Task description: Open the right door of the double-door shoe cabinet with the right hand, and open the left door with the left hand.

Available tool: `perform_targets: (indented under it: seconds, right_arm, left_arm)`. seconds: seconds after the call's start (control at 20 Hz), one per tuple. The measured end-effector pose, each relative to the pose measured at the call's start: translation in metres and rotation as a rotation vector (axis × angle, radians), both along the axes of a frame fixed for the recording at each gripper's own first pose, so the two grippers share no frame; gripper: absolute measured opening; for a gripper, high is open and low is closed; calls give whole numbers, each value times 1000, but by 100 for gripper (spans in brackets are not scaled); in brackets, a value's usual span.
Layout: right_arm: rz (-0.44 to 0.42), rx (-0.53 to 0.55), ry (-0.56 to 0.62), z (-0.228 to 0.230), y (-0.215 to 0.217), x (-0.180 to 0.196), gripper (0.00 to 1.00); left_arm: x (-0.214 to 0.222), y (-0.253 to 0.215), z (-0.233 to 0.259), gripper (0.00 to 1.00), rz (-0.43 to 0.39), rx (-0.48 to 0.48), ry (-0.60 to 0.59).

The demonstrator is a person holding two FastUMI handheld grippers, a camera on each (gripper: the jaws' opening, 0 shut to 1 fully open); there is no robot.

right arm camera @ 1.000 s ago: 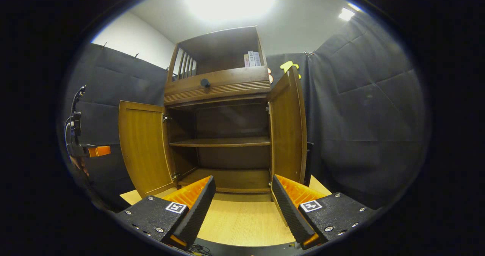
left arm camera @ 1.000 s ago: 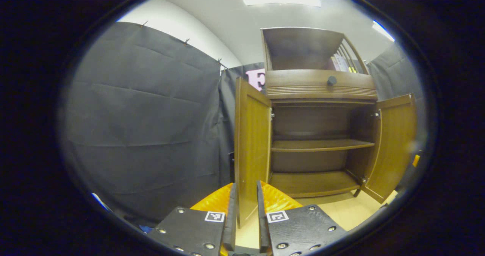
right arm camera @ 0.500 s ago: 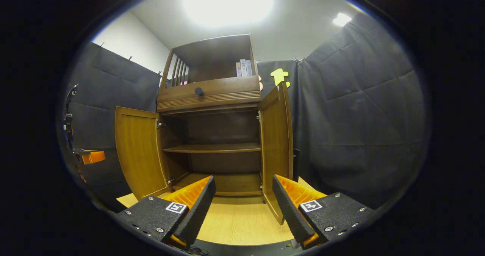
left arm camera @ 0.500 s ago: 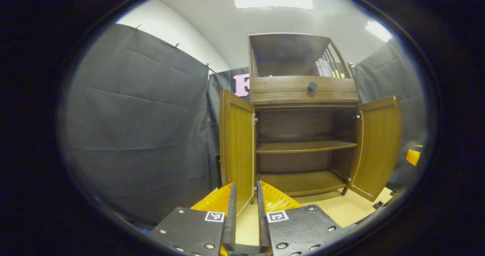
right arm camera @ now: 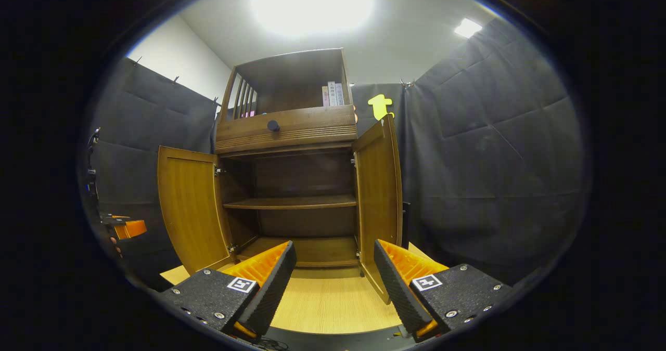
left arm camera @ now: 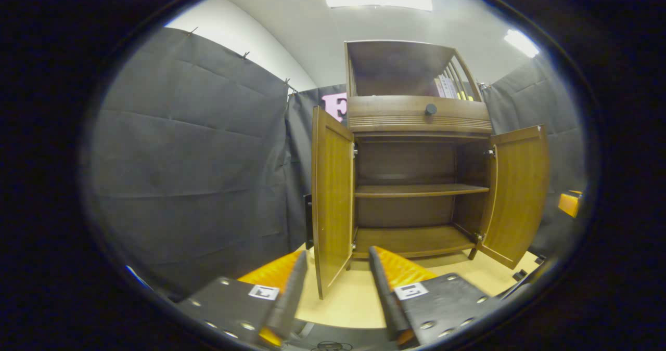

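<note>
The brown wooden shoe cabinet (left arm camera: 419,117) (right arm camera: 289,125) stands with both doors swung wide. In the left gripper view its left door (left arm camera: 330,200) stands edge-on just past my left gripper (left arm camera: 333,283), which is open and apart from it; the right door (left arm camera: 517,190) hangs open beyond. In the right gripper view the right door (right arm camera: 380,195) stands edge-on close ahead of my right gripper (right arm camera: 333,270), open and holding nothing; the left door (right arm camera: 190,205) hangs open at the left. Two bare shelves (right arm camera: 294,203) show inside.
Black cloth walls close in on both sides. The cabinet stands on a light wooden floor (right arm camera: 333,304). A drawer with a round dark knob (left arm camera: 431,109) and an upper shelf with books (right arm camera: 333,93) sit above the doors. The other gripper shows at the left edge (right arm camera: 127,228).
My left gripper's fingers have spread from nearly shut around the left door's edge to open, and it has backed off the door. The right gripper stays open and has drawn back slightly.
</note>
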State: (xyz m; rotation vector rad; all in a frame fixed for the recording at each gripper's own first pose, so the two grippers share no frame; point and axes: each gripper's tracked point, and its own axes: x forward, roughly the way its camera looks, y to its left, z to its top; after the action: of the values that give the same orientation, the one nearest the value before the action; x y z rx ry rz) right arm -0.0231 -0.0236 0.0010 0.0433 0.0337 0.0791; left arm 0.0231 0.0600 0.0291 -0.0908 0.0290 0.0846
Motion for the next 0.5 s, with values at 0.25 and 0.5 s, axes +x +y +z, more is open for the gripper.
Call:
perform_targets:
  seconds: [0.25,0.5]
  right_arm:
    - [7,-2,-7,5,8,-7,93]
    - [-2,-11,-19,10,12,-10,92]
  left_arm:
    - [-1,1,7,99,-1,16,-37]
    - [-4,0,8,99,-27,18,-47]
